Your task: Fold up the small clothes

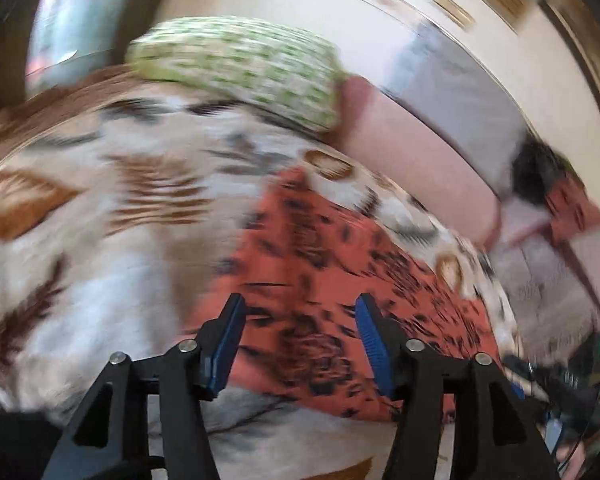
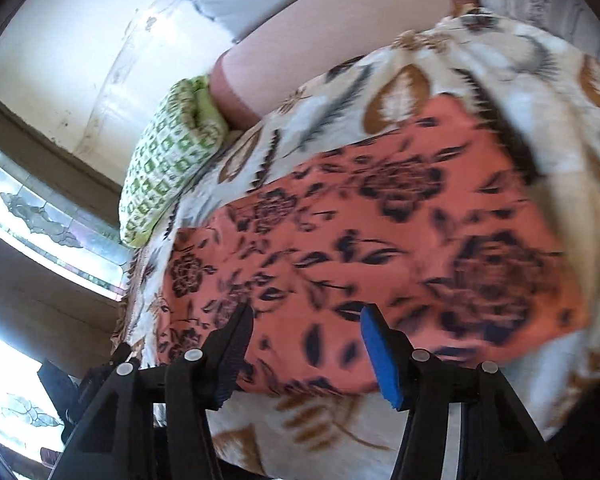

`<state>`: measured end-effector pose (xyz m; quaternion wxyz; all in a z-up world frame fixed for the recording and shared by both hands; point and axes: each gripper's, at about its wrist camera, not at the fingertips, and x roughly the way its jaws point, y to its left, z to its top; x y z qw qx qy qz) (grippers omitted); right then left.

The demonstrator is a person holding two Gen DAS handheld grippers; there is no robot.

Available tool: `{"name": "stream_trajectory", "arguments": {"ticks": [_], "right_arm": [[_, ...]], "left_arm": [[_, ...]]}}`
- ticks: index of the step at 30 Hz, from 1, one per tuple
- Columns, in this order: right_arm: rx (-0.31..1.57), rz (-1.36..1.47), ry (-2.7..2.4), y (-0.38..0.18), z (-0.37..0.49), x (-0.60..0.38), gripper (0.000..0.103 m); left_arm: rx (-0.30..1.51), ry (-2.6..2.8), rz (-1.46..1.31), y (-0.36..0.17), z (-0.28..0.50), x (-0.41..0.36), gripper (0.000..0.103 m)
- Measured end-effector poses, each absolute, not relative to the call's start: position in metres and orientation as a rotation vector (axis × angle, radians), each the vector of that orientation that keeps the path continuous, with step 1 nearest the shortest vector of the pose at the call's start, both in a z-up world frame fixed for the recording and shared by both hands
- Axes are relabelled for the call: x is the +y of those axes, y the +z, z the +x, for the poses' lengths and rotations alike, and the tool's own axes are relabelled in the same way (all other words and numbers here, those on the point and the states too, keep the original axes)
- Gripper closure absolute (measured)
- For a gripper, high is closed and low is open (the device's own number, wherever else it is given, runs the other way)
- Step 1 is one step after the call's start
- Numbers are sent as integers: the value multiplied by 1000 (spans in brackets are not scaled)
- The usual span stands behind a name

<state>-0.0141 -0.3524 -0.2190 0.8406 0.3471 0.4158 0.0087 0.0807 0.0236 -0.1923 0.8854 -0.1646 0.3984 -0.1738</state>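
Spread flat on the bed (image 2: 500, 80) with its leaf-print cover, toward the near edge: the orange floral garment (image 2: 380, 220), seemingly already laid as a rough rectangle. Above it, empty and with jaws standing apart: the left claw (image 1: 300, 320) over the cloth's near portion, the right claw (image 2: 306, 328) over its near hem. Best, judging from the lie of the cloth, to drop each claw onto a near corner, pinch only the top layer (not the bed cover beneath, similar in drape and easy to snag), then lift together and carry toward the far edge so corners meet squarely. Worth keeping both claws level and moving at the same pace, lest the fold go skewed. Heavy motion blur in both views, so exact edges of the garment hard to place; slower approach advisable. At the far-left corner of the bed, a green-checked pillow (image 2: 164, 152), and beside it a pink bolster or cushion (image 2: 320, 32) along the far edge, both well apart from the garment and unlikely to interfere. Beyond, a pale wall and patterned glass.
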Motion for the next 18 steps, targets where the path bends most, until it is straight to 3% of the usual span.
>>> {"name": "stream_trajectory", "arguments": {"ticks": [6,8,9,15,18], "right_arm": [[914,690,-86,-256,-6,-361,45],[932,707,-133,-280,-15,-387,71],[915,735,-131,-281,-21,-396,75],[906,717,-53,-257,4,-378,71],[916,677,37,-249,38,-346,71]], "left_arm": [[972,-317,-220,-253,117,1,42],[929,-340,-241,-247,111,6,41],[930,-345,-249,-245,111,8,41],[831,-319,-337,-231,98,32,38],[880,-265,-284,-243,103,29,38]]}}
